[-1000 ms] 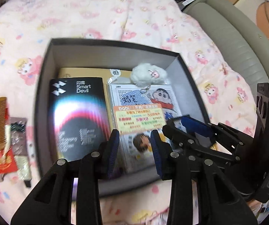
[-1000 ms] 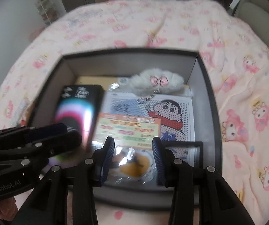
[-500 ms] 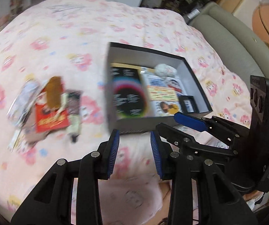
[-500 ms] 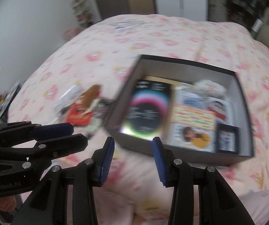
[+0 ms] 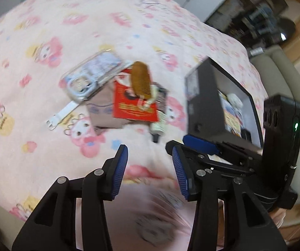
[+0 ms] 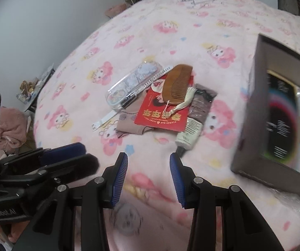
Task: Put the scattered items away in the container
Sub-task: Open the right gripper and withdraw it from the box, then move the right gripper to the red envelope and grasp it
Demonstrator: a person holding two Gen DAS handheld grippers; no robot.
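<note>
Both my claws hung over the pink cartoon-print bedspread [image 6: 192, 31] with nothing in them. My left claw [image 5: 149, 167] had just been spreading its jaws, and only blanket showed in the gap; my right claw [image 6: 148, 173] stood released too, its jaws apart over bare blanket. The scattered things lay in a loose heap just ahead of both claws. A wooden comb [image 6: 177, 83] with a cream tassel rested on a red envelope [image 6: 162, 113], which overlapped a tan pouch [image 6: 129, 123]. A clear case [image 6: 133, 83] lay at the far left of the heap, a white strap [image 6: 104, 120] poking out beside it. A squeezed tube [image 6: 194, 123] lay touching the envelope's right edge. The dark box [image 6: 252, 146] sat on the bed to the right of the heap, apart from it, already holding a black packet [image 6: 282, 121] and some printed cards.
</note>
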